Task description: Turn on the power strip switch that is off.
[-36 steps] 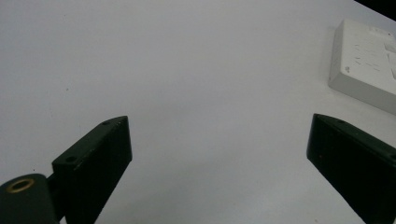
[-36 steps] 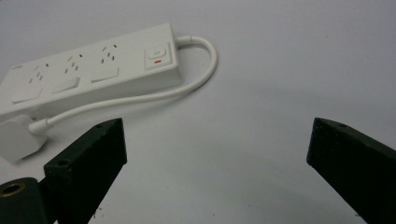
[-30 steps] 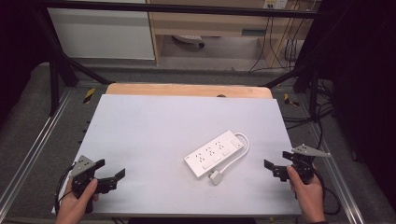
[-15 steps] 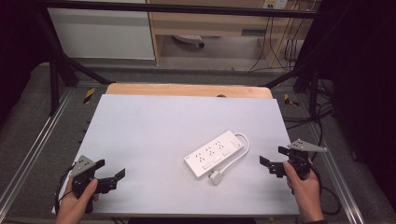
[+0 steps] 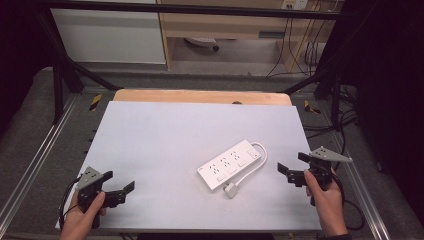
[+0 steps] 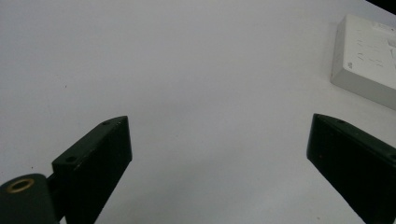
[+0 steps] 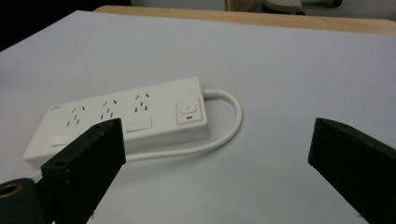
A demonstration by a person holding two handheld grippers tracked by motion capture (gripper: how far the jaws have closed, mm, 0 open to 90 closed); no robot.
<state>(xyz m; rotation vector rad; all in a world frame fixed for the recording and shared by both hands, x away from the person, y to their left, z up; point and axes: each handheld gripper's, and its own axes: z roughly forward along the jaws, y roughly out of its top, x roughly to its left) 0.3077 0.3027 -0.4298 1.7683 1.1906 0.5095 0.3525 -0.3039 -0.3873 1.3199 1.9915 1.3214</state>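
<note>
Since the frame 1 s ago, the right gripper point(image 5: 291, 171) has edged in toward the power strip point(image 5: 231, 164), while the left gripper point(image 5: 119, 185) has stayed at the bench's point(image 5: 165, 135) near-left corner. Both grippers gape wide and empty. The strip lies right of centre, its cable point(image 7: 233, 122) looped beside it and plug point(image 5: 230, 189) nearest. This looks like the approach; next, the right gripper must straddle the strip's switch end.

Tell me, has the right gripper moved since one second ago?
Yes. The right gripper has moved left, toward the power strip, which lies where it was.
</note>
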